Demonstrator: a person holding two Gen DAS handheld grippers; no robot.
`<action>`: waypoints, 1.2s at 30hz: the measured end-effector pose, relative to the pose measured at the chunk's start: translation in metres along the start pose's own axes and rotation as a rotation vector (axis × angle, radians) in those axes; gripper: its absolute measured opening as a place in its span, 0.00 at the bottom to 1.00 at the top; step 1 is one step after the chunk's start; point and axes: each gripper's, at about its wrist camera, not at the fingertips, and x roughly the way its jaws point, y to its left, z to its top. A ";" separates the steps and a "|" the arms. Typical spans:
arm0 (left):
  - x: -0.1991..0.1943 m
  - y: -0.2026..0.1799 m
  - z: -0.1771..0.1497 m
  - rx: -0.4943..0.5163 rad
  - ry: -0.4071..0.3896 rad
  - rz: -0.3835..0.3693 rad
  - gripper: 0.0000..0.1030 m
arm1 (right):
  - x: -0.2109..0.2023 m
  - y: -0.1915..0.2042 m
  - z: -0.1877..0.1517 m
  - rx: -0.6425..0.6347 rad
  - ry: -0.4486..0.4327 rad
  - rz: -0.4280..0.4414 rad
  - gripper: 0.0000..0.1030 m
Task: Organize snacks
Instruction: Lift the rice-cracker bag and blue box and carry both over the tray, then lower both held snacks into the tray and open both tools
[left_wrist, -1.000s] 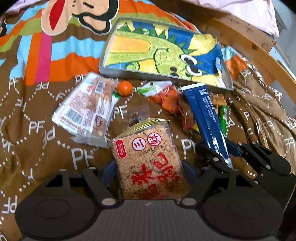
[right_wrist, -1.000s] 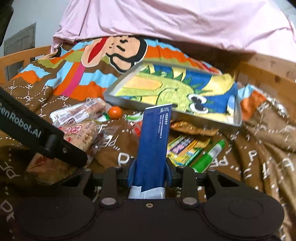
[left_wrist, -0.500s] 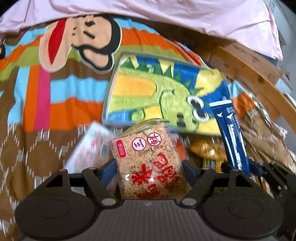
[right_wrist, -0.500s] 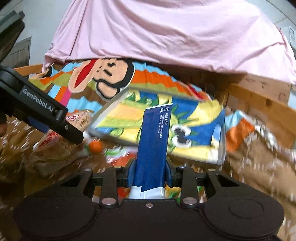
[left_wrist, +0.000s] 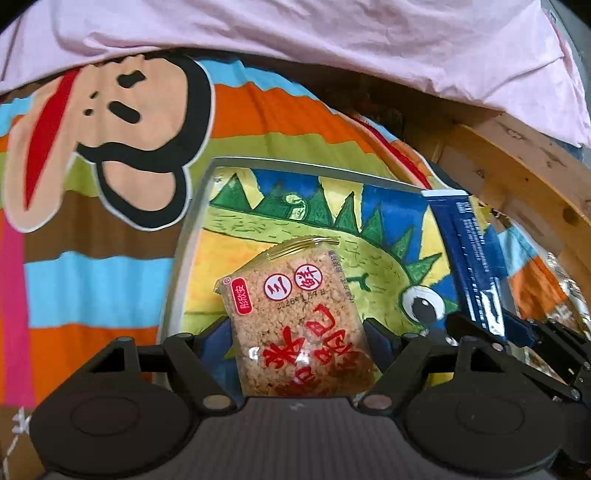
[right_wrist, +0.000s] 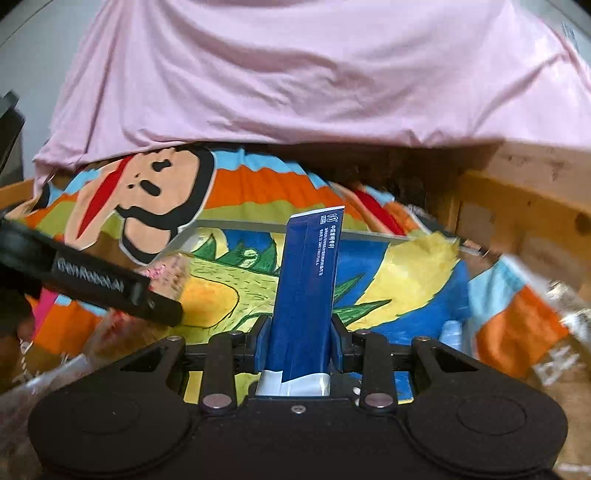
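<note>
My left gripper (left_wrist: 297, 334) is shut on a clear pack of brown rice crisps with red characters (left_wrist: 295, 317), held upright over the near left part of the dinosaur-print tray (left_wrist: 391, 225). My right gripper (right_wrist: 299, 338) is shut on a tall dark blue sachet (right_wrist: 306, 284), which stands up between the pads above the same tray (right_wrist: 413, 288). In the left wrist view the blue sachet (left_wrist: 469, 258) and the right gripper (left_wrist: 491, 328) appear at the right, over the tray's right side. The left gripper's arm (right_wrist: 92, 284) crosses the right wrist view at the left.
The tray lies on a bright monkey-print blanket (left_wrist: 122, 122). A pink sheet (right_wrist: 295, 74) hangs behind it. A wooden bed rail (left_wrist: 524, 177) curves along the right. More snack packs (right_wrist: 55, 373) lie blurred at the near left in the right wrist view.
Both grippers have carried their packs away from the snack pile and forward over the tray. The loose snacks on the blanket have dropped out of the left wrist view.
</note>
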 end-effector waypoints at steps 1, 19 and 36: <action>0.007 0.001 0.001 0.000 0.000 0.002 0.77 | 0.009 0.000 -0.001 0.012 0.009 0.000 0.34; 0.043 0.018 -0.014 -0.009 0.011 0.013 0.78 | 0.052 0.007 -0.022 0.048 0.089 -0.033 0.35; 0.014 0.018 -0.011 -0.089 -0.019 0.008 0.94 | 0.003 -0.015 -0.008 0.060 0.016 -0.089 0.82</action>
